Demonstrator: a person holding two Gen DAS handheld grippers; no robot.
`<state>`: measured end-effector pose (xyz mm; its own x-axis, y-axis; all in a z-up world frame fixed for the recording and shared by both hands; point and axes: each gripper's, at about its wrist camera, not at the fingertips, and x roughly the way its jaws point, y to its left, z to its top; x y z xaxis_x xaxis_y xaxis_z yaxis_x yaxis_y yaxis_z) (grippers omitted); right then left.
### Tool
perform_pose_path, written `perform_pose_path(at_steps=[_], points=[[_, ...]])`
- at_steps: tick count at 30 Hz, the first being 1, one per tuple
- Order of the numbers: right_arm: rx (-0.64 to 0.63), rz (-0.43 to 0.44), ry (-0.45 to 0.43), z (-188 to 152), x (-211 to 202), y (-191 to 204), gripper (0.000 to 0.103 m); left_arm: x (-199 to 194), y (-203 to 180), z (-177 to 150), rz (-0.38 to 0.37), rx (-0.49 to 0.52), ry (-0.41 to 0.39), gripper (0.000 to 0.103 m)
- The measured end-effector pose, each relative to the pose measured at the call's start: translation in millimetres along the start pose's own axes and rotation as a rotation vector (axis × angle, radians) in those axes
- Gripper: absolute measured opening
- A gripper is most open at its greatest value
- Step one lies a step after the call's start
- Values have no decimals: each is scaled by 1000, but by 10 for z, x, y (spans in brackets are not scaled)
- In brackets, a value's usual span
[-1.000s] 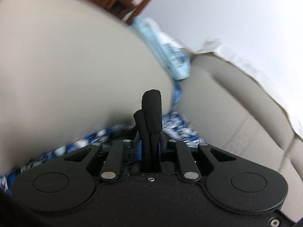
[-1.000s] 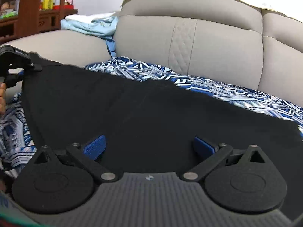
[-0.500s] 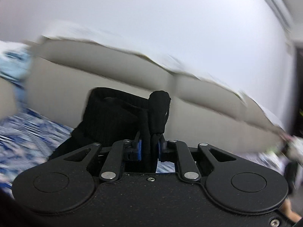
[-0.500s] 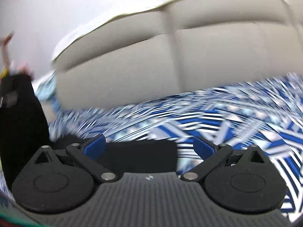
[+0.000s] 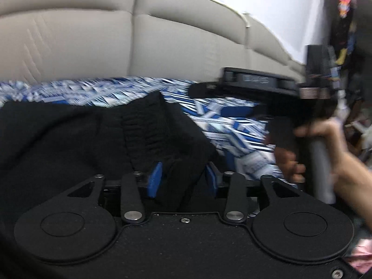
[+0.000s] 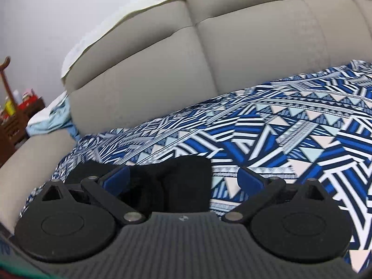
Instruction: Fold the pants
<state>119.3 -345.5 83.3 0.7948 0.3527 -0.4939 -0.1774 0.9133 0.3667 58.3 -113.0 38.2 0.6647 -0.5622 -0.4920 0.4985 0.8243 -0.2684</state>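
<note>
The black pants (image 5: 97,139) lie folded over on the blue-and-white patterned cloth (image 5: 232,125) that covers the sofa seat. My left gripper (image 5: 183,176) is open, its blue pads on either side of a raised fold of the pants without squeezing it. My right gripper (image 6: 182,177) is open wide just above the pants' corner (image 6: 186,179). In the left wrist view the right gripper (image 5: 251,86) and the hand holding it hover over the cloth to the right of the pants.
The beige sofa backrest (image 6: 209,58) rises behind the cloth. A light blue garment (image 6: 51,121) lies on the sofa's left armrest, with a wooden shelf (image 6: 14,121) beyond it. Clutter stands at the room's right side (image 5: 344,34).
My left gripper carried the pinched pants across to the right, laid them over, and opened. My right gripper stayed open and swung down toward the pants' corner.
</note>
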Motion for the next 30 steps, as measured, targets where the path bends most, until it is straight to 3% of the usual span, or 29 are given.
perform_pose_path(at_steps=[3, 7, 10, 14, 18, 20, 22, 23, 26, 30], points=[[0, 42, 14, -41, 21, 77, 103, -193, 31, -37, -37, -11, 14, 40], [22, 119, 33, -82, 52, 159, 103, -468, 249, 22, -10, -72, -16, 44], [-20, 131, 42, -105, 111, 278, 103, -686, 461, 97, 90, -91, -82, 44], [-123, 81, 66, -166, 250, 485, 103, -689, 795, 318, 324, -117, -145, 43], [-149, 91, 76, -202, 387, 587, 102, -472, 1356, 461, 397, -350, -161, 37], [-110, 85, 79, -198, 452, 572, 86, -348, 1526, 528, 457, -387, -165, 30], [-64, 43, 79, -182, 497, 512, 55, -237, 1589, 573, 515, -340, -174, 30], [-32, 30, 82, -167, 514, 468, 49, -183, 1609, 580, 536, -323, -177, 30], [48, 50, 78, -132, 514, 344, 41, -16, 1729, 594, 569, -337, -150, 26], [33, 46, 53, -142, 437, 319, 37, 63, 1777, 570, 584, -340, -164, 22]])
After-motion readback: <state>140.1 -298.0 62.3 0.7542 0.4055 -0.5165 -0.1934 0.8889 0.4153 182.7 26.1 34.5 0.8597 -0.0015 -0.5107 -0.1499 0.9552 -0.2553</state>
